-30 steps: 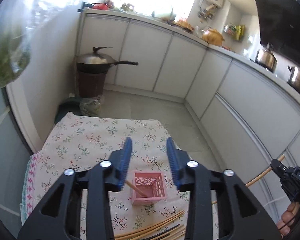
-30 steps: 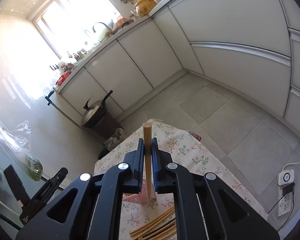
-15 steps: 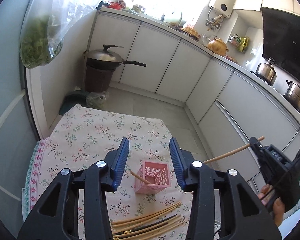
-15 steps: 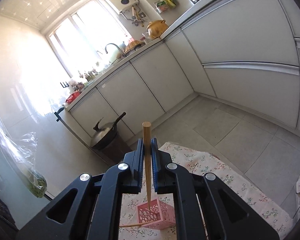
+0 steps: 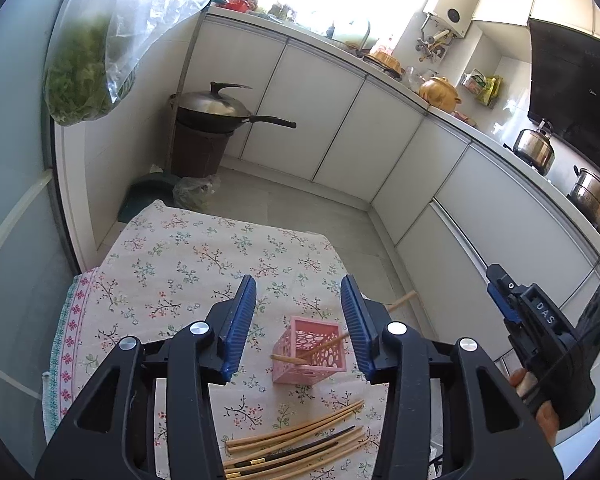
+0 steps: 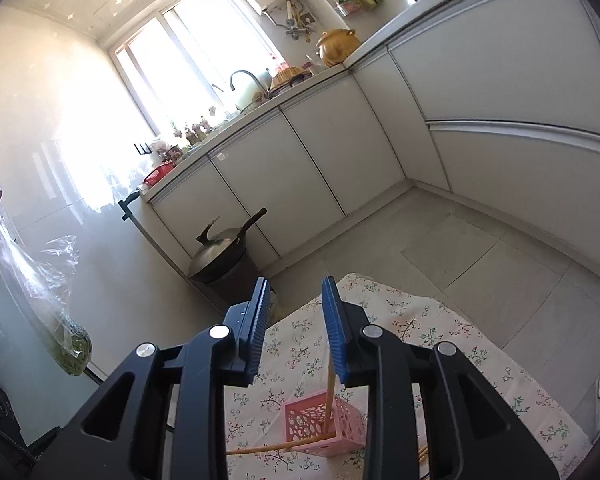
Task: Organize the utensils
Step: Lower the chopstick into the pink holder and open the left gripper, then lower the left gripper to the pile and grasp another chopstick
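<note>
Pink plastic, pierced with oval holes, makes up the little basket (image 5: 309, 350) standing on the flowered cloth of the table (image 5: 172, 264). Two wooden chopsticks are in it: one (image 6: 330, 388) rises nearly upright from the basket in the right wrist view, close against the inner face of the right tool's blue pad, and the other (image 6: 280, 447) leans low over the basket's near rim, its free end sticking out to the side. The right tool (image 6: 294, 322) has just been opening its jaws; they stand apart now, and the upright chopstick sits between them without being pinched. The left tool (image 5: 298, 320) hovers over the table with its jaws half spread and nothing between them, the basket showing through the gap below. Nearer than the basket, a loose bundle of chopsticks (image 5: 296, 444), pale wood with a dark one among them, lies flat on the cloth.
</note>
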`<control>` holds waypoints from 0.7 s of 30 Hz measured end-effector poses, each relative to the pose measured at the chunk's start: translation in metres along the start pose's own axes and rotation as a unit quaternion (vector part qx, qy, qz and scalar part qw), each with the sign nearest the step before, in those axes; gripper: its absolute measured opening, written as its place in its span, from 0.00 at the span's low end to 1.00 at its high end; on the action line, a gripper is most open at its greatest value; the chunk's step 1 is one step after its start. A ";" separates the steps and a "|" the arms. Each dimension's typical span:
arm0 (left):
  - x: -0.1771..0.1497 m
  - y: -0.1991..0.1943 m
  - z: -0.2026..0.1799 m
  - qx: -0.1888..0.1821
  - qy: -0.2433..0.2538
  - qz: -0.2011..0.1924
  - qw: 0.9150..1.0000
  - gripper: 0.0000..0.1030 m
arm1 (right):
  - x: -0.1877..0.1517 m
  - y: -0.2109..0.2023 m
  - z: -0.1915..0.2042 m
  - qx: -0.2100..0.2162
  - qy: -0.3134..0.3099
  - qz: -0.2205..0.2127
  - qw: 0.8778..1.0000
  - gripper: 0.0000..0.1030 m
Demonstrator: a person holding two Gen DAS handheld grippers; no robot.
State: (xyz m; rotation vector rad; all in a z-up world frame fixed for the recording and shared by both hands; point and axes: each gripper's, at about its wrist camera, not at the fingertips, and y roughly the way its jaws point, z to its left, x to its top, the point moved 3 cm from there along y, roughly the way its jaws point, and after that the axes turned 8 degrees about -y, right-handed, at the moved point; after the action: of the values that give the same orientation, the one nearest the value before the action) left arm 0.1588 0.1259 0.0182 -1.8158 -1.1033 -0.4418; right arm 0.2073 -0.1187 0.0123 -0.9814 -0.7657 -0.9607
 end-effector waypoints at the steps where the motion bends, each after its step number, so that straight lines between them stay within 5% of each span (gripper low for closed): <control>1: -0.001 -0.001 -0.003 -0.002 0.004 -0.001 1.000 0.43 | -0.001 -0.007 0.003 -0.007 -0.013 0.001 1.000 0.29; 11: -0.027 -0.010 -0.033 0.003 0.072 -0.001 0.997 0.70 | -0.015 -0.046 0.016 -0.061 -0.100 0.020 0.993 0.62; 21: -0.055 -0.002 -0.048 0.012 0.121 0.021 0.992 0.81 | -0.040 -0.078 -0.015 -0.119 -0.129 0.063 0.982 0.90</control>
State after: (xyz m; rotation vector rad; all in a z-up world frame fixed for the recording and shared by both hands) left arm 0.1347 0.0581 0.0055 -1.7098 -0.8975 -0.6033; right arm 0.1222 -0.1386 -0.0032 -1.3679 -0.8044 -0.8357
